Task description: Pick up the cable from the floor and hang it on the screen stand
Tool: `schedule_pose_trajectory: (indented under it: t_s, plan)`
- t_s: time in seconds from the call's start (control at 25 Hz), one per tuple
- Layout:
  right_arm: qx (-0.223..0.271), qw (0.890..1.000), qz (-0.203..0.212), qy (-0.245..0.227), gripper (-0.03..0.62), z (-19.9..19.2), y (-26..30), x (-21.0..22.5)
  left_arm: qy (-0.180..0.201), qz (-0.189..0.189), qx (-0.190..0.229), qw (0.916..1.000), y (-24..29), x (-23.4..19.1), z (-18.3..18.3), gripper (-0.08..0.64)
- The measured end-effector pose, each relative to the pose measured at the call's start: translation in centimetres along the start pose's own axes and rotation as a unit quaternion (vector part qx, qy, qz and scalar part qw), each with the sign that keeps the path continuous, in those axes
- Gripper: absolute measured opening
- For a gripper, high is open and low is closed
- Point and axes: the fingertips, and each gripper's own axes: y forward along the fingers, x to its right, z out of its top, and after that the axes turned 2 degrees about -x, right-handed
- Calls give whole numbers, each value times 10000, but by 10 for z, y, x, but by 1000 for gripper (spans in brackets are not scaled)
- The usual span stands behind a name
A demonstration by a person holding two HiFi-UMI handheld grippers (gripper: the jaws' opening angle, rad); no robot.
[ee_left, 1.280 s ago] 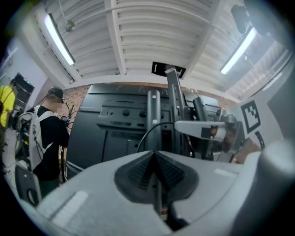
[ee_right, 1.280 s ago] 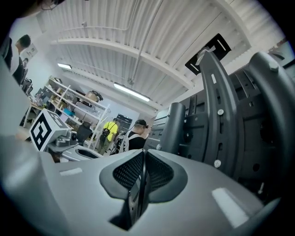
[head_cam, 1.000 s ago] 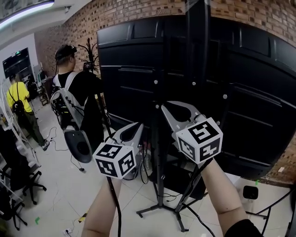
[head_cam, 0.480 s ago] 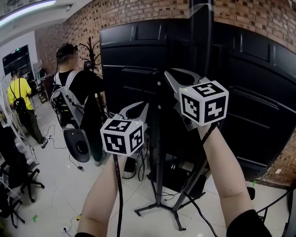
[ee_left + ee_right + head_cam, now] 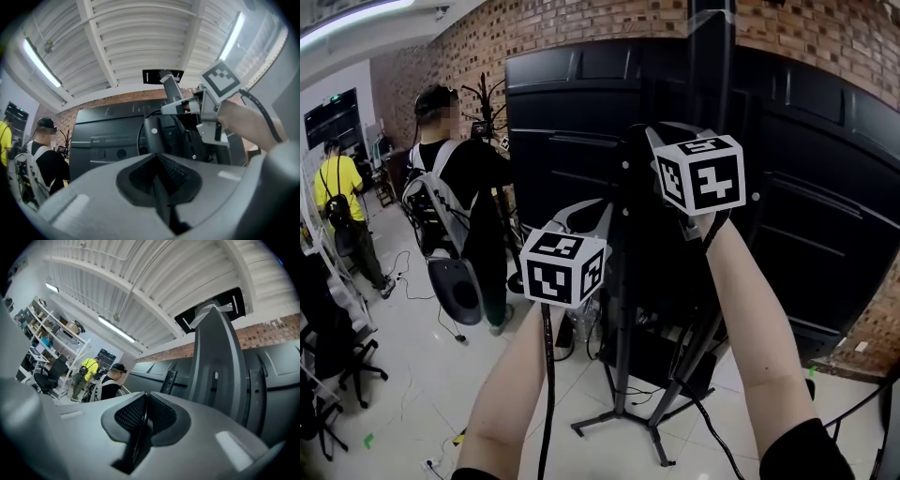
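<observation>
Black cable (image 5: 161,197) is pinched in the narrow jaws of the left gripper (image 5: 156,157) and likewise of the right gripper (image 5: 145,395), trailing towards 6 o'clock. Both are high by the stand (image 5: 620,356), with the right at 1 o'clock from the left.

White marker cubes (image 5: 562,267) carry black square patterns. The cable (image 5: 161,204) is black, as are the screen back (image 5: 825,187) and its stand (image 5: 623,375). The far wall (image 5: 581,23) is red-brown brick, the floor (image 5: 422,375) pale tile. The far-left person's shirt (image 5: 336,183) is yellow.
</observation>
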Motion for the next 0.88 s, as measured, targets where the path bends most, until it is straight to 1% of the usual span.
schedule_pose_trajectory:
  t_s: [0.12, 0.32, 0.48, 0.56, 0.72, 0.88]
  plan:
    - [-227, 9996, -139, -95, 31, -9, 1, 3, -28, 13, 15, 10000, -3, 0, 0, 5]
    - [-371, 9986, -362, -103, 31, -26, -1, 9, -21, 26, 66, 10000, -8, -1, 3, 5]
    - [-639, 9959, -554, -327, 29, -34, 5, 8, -17, 29, 110, 9999, -13, -1, 5, 5]
    - [-715, 9952, -593, -291, 29, -40, 5, 6, -28, 8, 161, 9999, -17, 1, 5, 5]
    - [-512, 9956, -776, -132, 29, -47, 1, 5, 135, 13, 92, 9999, -21, 4, -1, 5]
    - [-323, 9953, -900, -132, 31, -52, -3, 5, 93, 47, 121, 9999, -27, 6, -5, 5]
